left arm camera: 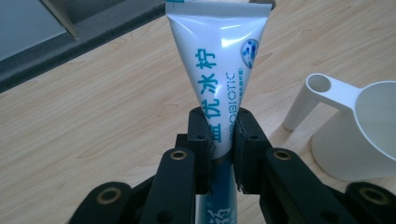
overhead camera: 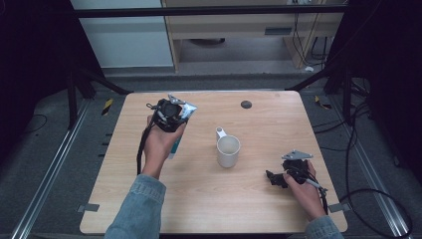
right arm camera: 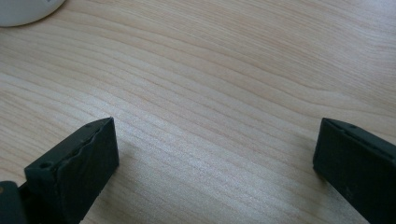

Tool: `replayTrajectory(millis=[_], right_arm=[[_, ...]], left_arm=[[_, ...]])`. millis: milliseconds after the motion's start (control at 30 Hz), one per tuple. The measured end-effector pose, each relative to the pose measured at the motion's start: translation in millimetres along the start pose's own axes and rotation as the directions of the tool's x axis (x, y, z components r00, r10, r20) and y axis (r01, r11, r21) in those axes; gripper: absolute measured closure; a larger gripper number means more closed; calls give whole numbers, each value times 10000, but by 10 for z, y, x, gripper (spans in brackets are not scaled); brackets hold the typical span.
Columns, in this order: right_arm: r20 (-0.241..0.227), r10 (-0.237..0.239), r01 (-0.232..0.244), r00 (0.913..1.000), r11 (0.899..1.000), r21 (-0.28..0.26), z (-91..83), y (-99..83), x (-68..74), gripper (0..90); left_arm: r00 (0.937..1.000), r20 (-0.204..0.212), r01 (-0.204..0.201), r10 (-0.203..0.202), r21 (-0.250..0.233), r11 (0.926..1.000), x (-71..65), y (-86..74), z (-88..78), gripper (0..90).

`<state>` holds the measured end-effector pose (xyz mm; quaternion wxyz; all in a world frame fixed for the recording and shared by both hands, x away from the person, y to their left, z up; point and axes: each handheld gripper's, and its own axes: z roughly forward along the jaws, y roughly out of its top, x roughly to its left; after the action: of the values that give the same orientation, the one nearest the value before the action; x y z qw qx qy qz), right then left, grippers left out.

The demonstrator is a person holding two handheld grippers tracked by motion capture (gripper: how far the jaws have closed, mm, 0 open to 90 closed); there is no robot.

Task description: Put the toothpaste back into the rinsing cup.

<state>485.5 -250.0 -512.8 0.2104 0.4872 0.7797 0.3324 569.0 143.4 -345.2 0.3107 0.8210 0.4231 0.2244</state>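
Note:
A white and teal toothpaste tube (left arm camera: 217,70) with blue lettering is clamped near its middle by my left gripper (left arm camera: 222,140), crimped end pointing away from the camera. In the high view the left gripper (overhead camera: 169,115) is held above the table's left half, with the tube (overhead camera: 175,145) slanting down past the hand. A white mug (overhead camera: 228,151) with its handle toward the far side stands mid-table, right of the tube; the mug (left arm camera: 364,135) looks empty. My right gripper (overhead camera: 276,178) rests low near the right front of the table; its jaws stand wide apart over bare wood (right arm camera: 215,158).
A light wooden table (overhead camera: 268,199) carries a small dark round spot (overhead camera: 246,104) near its far edge. The mug's base (right arm camera: 23,9) lies beyond the right gripper's left jaw. Dark floor, cables and frame legs surround the table.

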Motion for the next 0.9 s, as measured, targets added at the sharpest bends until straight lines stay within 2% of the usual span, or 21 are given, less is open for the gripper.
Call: replayTrajectory(millis=[300, 400, 600, 733, 900], right_arm=[[5, -8, 8, 10000, 10000, -6, 0, 0, 0, 4], [3, -2, 2, 10000, 10000, 3, 0, 0, 0, 4], [9, -1, 1, 10000, 10000, 3, -1, 0, 1, 5], [-107, 59, -59, 9999, 10000, 32, -7, 3, 6, 5], [-98, 31, -30, 9999, 10000, 36, -8, 3, 6, 5]], left_arm=[[9998, 167, 123, -115, -436, 9990, -100, 97, 43, 787], [9997, 205, 180, -163, -853, 9962, -138, 127, 51, 787], [9997, 156, 213, -195, -1251, 9919, -232, 195, 85, 787], [9992, 332, 281, -243, -1200, 9924, -260, 244, 121, 787], [9990, 365, 318, -266, -1486, 9884, -321, 334, 145, 787]])
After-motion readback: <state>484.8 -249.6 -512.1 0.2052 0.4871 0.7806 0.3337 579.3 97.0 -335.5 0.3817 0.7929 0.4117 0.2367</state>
